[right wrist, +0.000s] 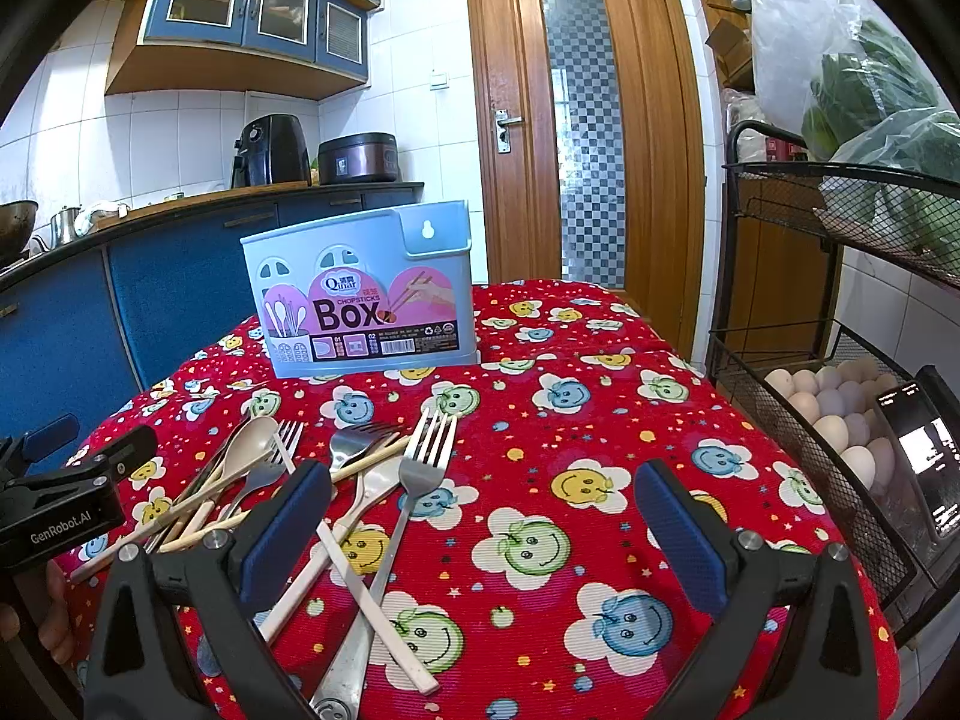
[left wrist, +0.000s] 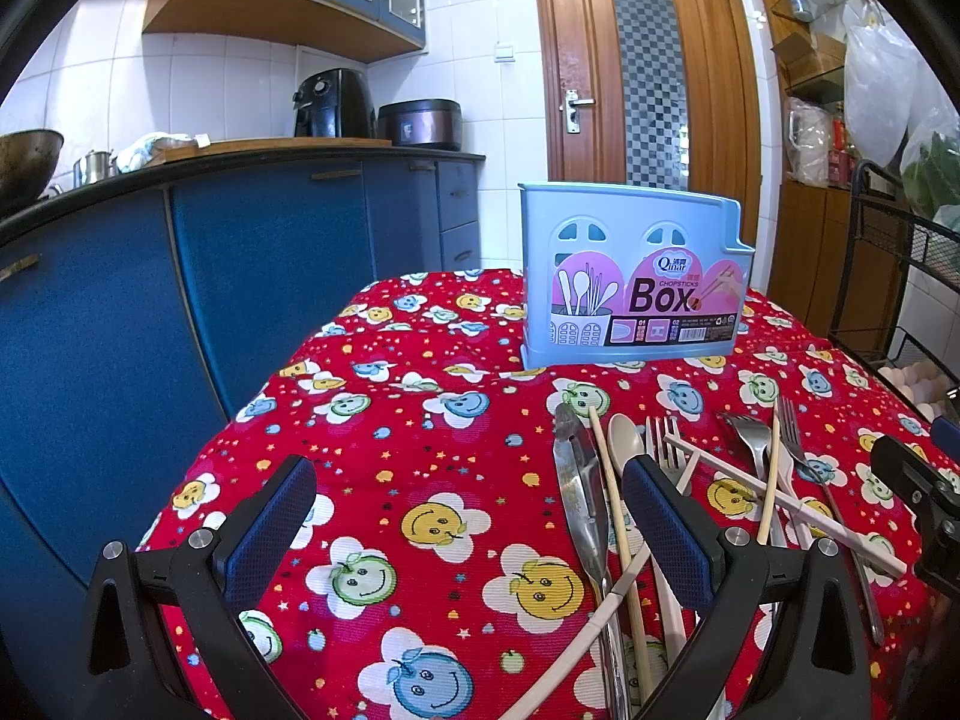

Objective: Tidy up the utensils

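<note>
Both jaws wide, empty | utensil pile point(right wrist: 336, 480) crossed, lower left | risk — lifting one fork point(right wrist: 420, 474) drags chopsticks point(right wrist: 372, 576) off counter

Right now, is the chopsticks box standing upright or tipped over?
Upright. The box stands on its base on the tablecloth, label facing the cameras and reading level. Whether anything is inside, cannot tell.

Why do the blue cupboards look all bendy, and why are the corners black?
In the left wrist view the fisheye lens bows the blue kitchen cupboards and the black corners are the lens rim. The right wrist view curves the brown wooden door too. Both views are bright and sharp; the light-blue plastic chopsticks box label reads clearly.
</note>
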Motion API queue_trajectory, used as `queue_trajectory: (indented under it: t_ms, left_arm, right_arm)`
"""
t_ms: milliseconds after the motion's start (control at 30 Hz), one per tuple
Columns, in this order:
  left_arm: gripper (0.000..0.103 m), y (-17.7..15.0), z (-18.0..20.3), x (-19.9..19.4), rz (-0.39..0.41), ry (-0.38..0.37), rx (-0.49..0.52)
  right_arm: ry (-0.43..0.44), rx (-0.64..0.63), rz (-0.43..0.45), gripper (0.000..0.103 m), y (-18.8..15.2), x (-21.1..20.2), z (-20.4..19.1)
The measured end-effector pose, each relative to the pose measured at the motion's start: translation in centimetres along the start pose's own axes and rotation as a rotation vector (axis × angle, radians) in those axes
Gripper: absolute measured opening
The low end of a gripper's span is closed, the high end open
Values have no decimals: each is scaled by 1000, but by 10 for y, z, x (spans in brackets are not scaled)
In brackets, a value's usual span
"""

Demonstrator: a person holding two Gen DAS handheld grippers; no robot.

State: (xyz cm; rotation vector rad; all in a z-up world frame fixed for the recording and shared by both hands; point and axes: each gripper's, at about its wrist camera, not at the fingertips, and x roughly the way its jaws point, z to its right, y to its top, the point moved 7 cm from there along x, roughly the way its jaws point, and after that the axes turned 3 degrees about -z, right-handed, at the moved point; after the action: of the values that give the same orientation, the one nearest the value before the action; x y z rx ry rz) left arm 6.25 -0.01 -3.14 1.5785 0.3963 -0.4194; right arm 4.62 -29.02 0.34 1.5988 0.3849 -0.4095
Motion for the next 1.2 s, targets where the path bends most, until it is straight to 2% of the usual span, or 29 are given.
queue_trajectory:
  t_ms: [1200]
  left_arm:
    - [102, 0, 1, 0, -2, -1, 3]
  right_arm:
    - [0, 6, -8, 103, -1, 1, 2]
